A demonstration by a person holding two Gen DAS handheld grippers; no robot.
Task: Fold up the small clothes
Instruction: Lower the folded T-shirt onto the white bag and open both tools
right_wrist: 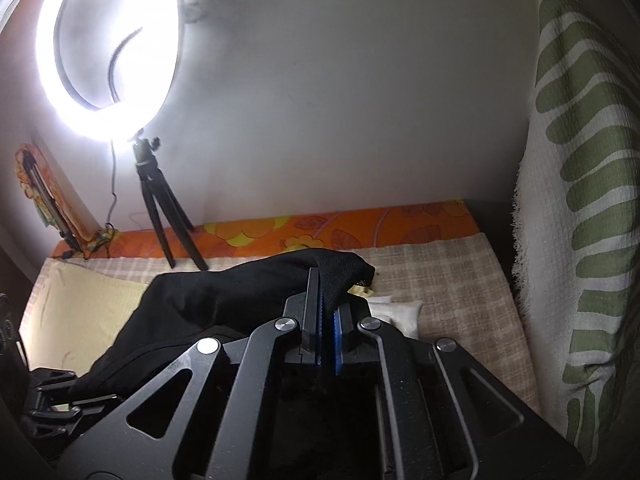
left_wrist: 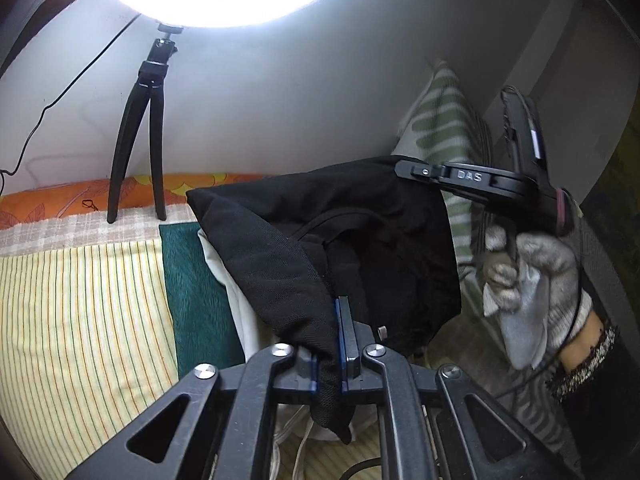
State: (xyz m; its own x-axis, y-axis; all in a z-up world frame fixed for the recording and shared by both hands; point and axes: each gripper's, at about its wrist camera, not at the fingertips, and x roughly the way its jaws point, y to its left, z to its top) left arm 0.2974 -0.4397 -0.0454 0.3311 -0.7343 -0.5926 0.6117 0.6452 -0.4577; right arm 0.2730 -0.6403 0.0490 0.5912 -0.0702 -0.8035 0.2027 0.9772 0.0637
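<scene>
Left gripper [left_wrist: 338, 344] is clamped on a corner of the black garment [left_wrist: 360, 240], which hangs spread mid-frame above the striped bedding [left_wrist: 80, 300], open bed out at 9 o'clock, ring light [left_wrist: 224, 8] at 12. From the right wrist, right gripper [right_wrist: 326, 312] is pinching another mesh corner, bare checked blanket [right_wrist: 440, 280] at 3 o'clock, green-patterned pillow [right_wrist: 580, 200] edging it.

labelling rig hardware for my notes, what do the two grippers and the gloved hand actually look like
Both grippers are matte black metal linkages with silver pivot screws and blue pads on the fingers: the left gripper and the right gripper. In the left wrist view the right one bears raised "DAS" lettering. The hand wears a grey knit glove over a dark speckled cuff, with a thin black cable alongside.
</scene>
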